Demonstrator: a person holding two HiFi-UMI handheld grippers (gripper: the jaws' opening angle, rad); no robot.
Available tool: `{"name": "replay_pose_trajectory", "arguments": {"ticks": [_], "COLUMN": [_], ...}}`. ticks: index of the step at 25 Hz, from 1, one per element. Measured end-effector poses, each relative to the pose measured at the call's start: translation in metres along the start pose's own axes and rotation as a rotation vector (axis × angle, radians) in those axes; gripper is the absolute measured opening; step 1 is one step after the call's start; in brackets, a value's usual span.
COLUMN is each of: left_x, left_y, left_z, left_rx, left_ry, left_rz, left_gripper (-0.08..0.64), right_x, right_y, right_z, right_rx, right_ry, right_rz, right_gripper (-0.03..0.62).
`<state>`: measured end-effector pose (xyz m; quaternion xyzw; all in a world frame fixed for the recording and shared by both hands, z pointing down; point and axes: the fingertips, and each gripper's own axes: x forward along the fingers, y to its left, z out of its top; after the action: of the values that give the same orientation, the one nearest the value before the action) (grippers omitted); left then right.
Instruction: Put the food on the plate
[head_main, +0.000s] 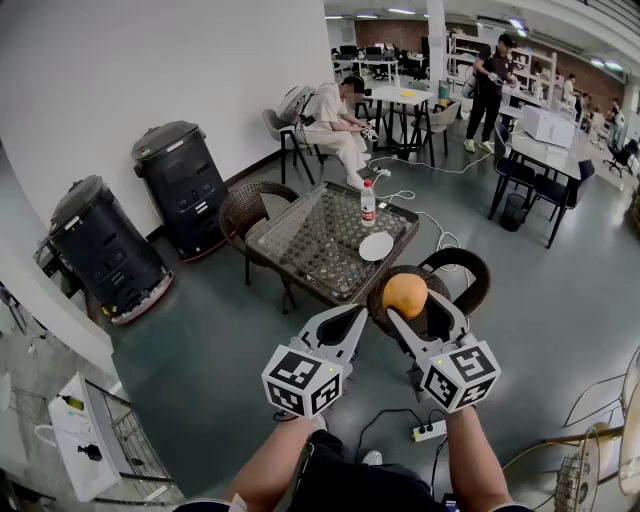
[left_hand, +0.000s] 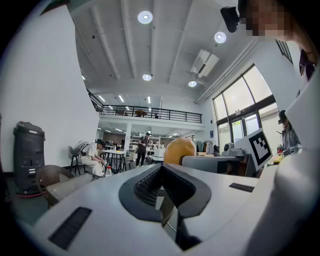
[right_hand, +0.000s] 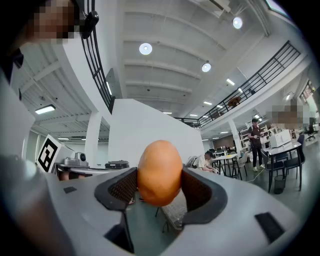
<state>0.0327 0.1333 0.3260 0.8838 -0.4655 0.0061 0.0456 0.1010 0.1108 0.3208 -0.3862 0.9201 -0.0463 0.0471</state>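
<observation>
The right tool grips the orange food. The left tool is closed and empty. The plate lies on the bench.

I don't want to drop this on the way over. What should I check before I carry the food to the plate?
1. Grip: the right gripper has its jaws pressed on both sides of the orange food: ok.
2. Left gripper: shut, empty, beside the food: ok.
3. White plate on the glass table: empty: ok.
4. Bottle: upright, just beyond the plate: ok, mind it.
5. Way to the table: a wicker chair stands in between, and a power strip lies by the feet: not ok.
6. Grip firm enough for carrying: cannot tell.
</observation>
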Motion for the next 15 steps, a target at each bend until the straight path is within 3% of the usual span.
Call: {"name": "replay_pose_trajectory", "arguments": {"ticks": [15], "left_x": [-0.0018], "left_y": [-0.0038], "left_z": [-0.0017], "left_rx": [-0.005], "left_ry": [0.005], "left_rz": [-0.003], "left_gripper": [0.008], "right_x": [-0.0028], "right_y": [0.0001], "right_z": [0.0008], "right_rx": [-0.017], "right_ry": [0.011], "right_rz": [0.000], "right_gripper": [0.282]}}
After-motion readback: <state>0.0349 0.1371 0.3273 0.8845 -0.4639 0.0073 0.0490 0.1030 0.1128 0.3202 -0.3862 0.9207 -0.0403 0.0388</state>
